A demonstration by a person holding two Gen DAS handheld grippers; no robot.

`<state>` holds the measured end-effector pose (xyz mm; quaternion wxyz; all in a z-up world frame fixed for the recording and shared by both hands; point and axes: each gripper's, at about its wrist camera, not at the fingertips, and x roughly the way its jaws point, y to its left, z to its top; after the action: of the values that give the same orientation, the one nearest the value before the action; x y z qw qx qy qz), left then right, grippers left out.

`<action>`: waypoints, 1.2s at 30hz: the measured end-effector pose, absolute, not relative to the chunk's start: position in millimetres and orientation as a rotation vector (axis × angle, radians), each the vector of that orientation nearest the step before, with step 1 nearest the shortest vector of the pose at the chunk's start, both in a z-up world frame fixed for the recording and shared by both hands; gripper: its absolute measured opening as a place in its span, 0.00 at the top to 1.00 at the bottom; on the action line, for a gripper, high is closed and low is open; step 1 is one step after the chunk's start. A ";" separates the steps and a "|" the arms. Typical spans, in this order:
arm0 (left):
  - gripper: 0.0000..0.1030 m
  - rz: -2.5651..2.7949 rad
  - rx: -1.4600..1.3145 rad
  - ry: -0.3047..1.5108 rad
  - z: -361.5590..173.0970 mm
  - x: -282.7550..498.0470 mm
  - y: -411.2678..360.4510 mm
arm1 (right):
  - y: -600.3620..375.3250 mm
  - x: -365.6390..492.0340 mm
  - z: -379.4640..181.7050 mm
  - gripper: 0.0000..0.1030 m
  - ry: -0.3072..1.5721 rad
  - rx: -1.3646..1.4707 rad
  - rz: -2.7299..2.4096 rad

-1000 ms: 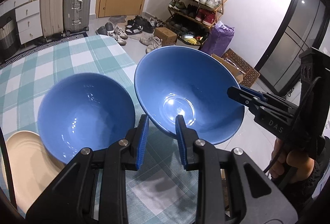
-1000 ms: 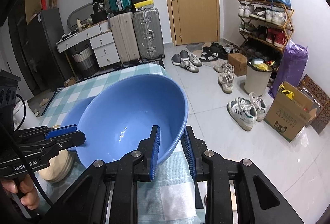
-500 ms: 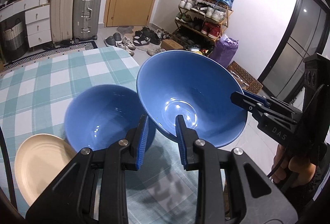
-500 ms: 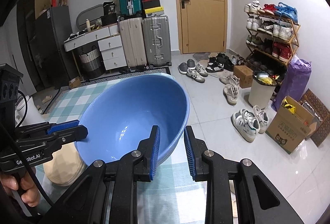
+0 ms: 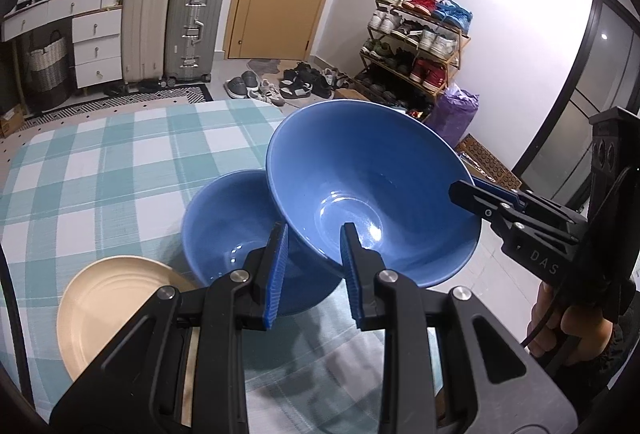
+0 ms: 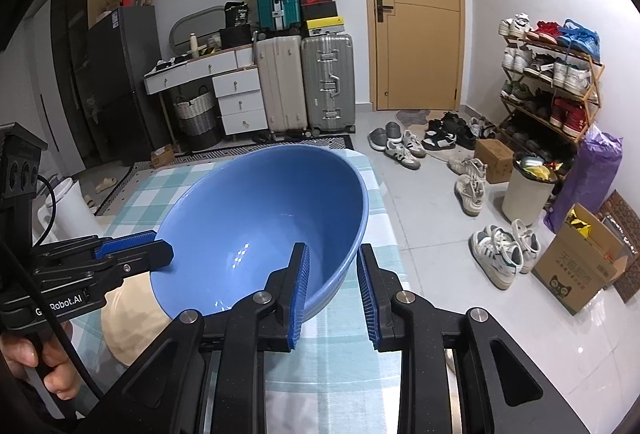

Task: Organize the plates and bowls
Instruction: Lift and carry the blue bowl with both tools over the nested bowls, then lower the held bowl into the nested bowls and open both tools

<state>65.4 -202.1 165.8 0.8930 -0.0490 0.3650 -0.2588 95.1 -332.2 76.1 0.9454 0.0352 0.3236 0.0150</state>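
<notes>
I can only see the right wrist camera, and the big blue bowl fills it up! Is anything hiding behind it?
Observer: Yes. The left wrist view shows a second blue bowl sitting on the checked cloth, lower than the lifted blue bowl and partly covered by it.
Operator: Wow! Is there food in it?
Observer: No, it is empty. Only glints of light show inside.
Operator: I see a bit of a tan plate peeking out. Where does it go?
Observer: The beige plate lies flat on the cloth right beside the second bowl, on the side away from the lifted one, with nothing on the part that shows.
</notes>
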 end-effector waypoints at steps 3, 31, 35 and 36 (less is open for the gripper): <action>0.77 -0.523 -0.109 0.761 165.9 66.4 -193.8 | -324.0 101.0 73.8 0.76 0.664 0.069 0.043; 0.77 -0.454 -0.164 0.830 118.0 106.3 -145.6 | -278.1 144.5 31.0 0.76 0.764 0.059 0.101; 0.77 -0.449 -0.162 0.839 108.9 113.0 -144.5 | -275.2 149.6 23.5 0.76 0.780 0.057 0.101; 0.77 -0.448 -0.162 0.842 106.6 115.1 -144.1 | -276.3 150.8 21.7 0.76 0.784 0.055 0.101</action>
<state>115.1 -144.1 106.6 0.8852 -0.0779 0.4049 -0.2152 150.8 -276.3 21.7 0.9225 0.0270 0.3820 0.0491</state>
